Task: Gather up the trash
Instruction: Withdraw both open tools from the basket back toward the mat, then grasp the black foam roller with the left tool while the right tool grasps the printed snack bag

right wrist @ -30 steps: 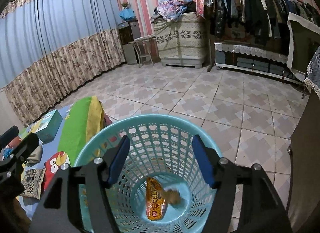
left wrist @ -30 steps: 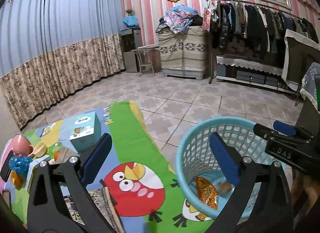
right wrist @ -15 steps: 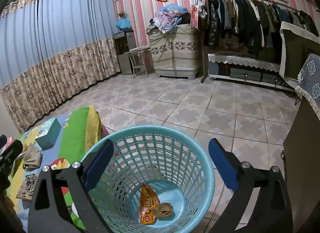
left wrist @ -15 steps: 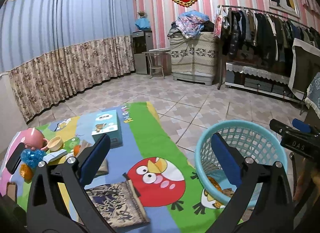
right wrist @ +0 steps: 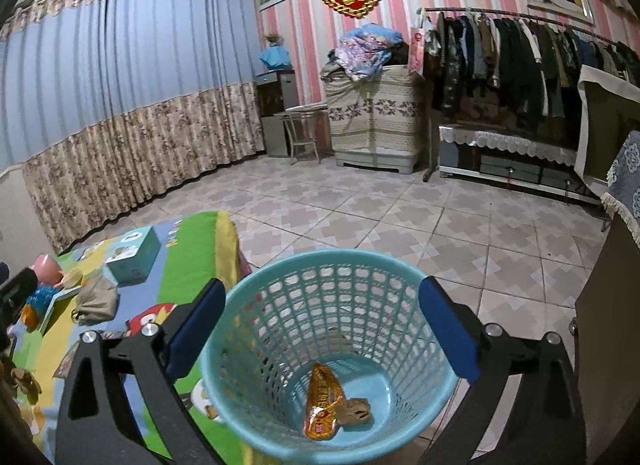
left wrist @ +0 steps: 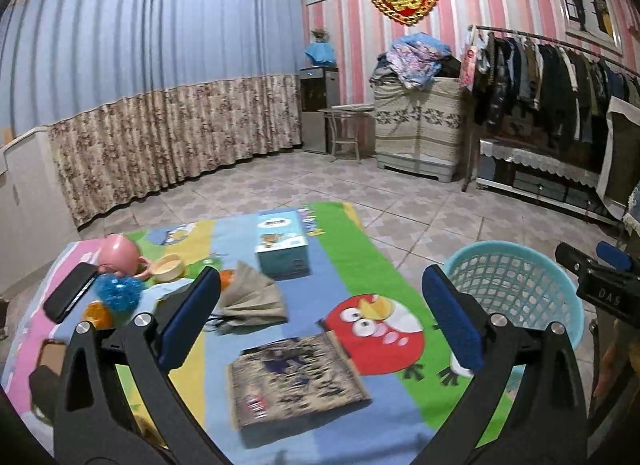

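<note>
A light blue plastic basket (right wrist: 328, 337) stands on the tiled floor beside a colourful mat (left wrist: 344, 265). An orange snack wrapper (right wrist: 322, 405) and a brown crumpled scrap (right wrist: 356, 411) lie in its bottom. My right gripper (right wrist: 320, 333) is open and empty above the basket. My left gripper (left wrist: 320, 321) is open and empty above the mat, over a patterned flat packet (left wrist: 296, 377). A crumpled beige paper (left wrist: 252, 297) lies further left. The basket (left wrist: 516, 289) shows at the right in the left wrist view.
On the mat lie a teal box (left wrist: 282, 245), a pink cup (left wrist: 118, 253), a small bowl (left wrist: 170, 267), a blue scrubber (left wrist: 118, 291) and a black phone (left wrist: 70, 291). A clothes rack (right wrist: 520, 57) and cabinet (right wrist: 376, 117) stand at the far wall.
Both grippers have risen and pulled back. The left one has swung left from the basket to over the mat. The right one has opened wider above the basket.
</note>
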`<control>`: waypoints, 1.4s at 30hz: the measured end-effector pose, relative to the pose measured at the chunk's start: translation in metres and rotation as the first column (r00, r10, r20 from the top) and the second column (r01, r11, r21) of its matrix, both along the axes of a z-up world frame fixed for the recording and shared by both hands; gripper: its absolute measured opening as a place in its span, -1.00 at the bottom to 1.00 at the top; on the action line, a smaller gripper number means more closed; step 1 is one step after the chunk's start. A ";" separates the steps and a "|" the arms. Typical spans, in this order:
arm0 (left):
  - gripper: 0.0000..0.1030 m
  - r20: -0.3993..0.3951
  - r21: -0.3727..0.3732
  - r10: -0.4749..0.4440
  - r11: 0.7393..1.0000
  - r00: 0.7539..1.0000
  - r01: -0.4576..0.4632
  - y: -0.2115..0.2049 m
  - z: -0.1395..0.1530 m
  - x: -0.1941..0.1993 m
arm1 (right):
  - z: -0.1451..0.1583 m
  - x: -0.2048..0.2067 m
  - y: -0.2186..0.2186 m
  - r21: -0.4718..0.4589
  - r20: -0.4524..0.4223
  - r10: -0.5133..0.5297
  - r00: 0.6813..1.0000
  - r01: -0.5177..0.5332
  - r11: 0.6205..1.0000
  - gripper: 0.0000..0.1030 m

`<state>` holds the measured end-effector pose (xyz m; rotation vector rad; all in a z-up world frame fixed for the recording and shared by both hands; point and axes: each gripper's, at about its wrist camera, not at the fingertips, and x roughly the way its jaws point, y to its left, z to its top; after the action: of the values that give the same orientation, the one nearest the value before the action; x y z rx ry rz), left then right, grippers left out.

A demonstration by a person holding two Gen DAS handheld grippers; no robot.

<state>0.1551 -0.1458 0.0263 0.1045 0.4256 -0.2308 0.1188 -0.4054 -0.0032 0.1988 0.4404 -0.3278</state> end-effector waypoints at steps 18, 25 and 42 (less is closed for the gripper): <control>0.89 -0.012 0.002 0.136 0.991 0.991 -0.136 0.120 -0.007 -0.035 | 0.010 -0.016 0.075 -0.085 0.013 0.117 0.993 -0.115 0.990 0.91; 0.89 -0.025 0.028 0.174 0.985 0.984 -0.173 0.150 -0.021 -0.047 | 0.006 -0.021 0.095 -0.081 0.006 0.159 0.987 -0.158 0.984 0.91; 0.89 -0.081 0.060 0.256 0.966 0.963 -0.252 0.215 -0.058 -0.066 | -0.023 -0.011 0.162 -0.153 -0.141 0.247 0.959 -0.268 0.951 0.91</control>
<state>0.0891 0.0691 -0.0312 0.0875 0.5278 0.0285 0.1076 -0.2436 -0.0259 -0.0472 0.5485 -0.1192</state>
